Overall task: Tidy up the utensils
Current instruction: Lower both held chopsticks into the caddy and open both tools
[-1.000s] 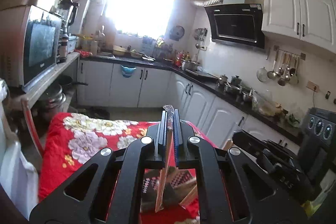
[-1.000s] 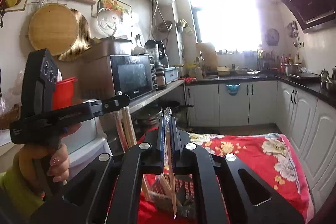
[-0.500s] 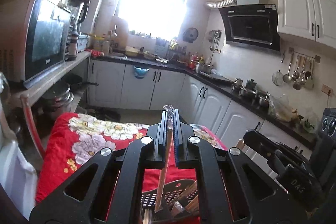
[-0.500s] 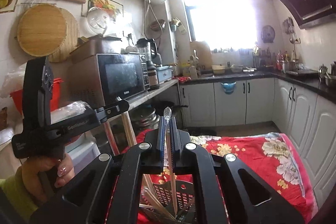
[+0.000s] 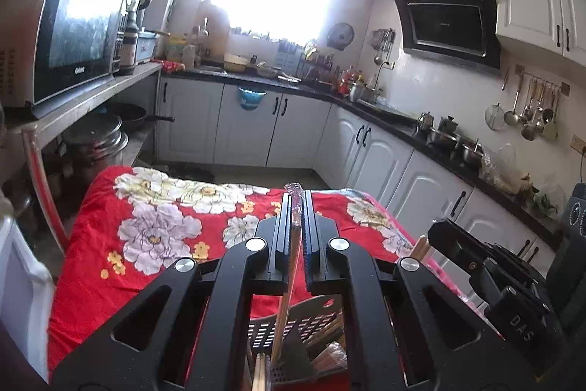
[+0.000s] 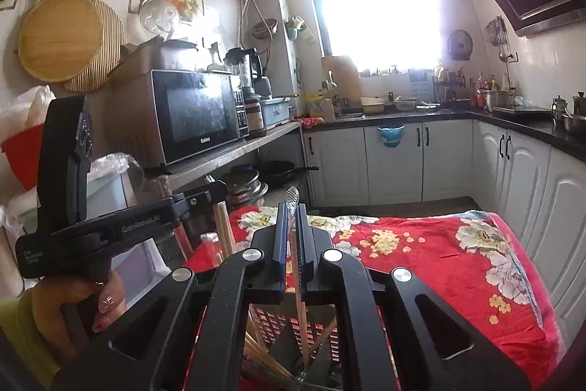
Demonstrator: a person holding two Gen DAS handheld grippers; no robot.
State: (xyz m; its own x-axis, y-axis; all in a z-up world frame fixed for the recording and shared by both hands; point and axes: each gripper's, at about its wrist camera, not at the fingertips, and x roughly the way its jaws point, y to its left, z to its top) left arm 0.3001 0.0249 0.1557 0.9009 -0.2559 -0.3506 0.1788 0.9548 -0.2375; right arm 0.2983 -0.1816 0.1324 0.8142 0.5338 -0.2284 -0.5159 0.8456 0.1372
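left gripper [image 5: 297, 226]: clamped on chopstick [image 5: 289, 284], patterned tip poking above jaws, shaft hanging into slotted utensil basket [image 5: 293, 325] | right gripper [image 6: 292, 229]: clamped on second chopstick [image 6: 300, 295], lower end down among sticks in basket, possibly touching bottom | basket sitting on red floral cloth [image 5: 146, 244]

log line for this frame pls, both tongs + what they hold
left tongs: shut on chopstick | right tongs: shut on chopstick | both tips over slotted utensil holder | holder on red floral cloth
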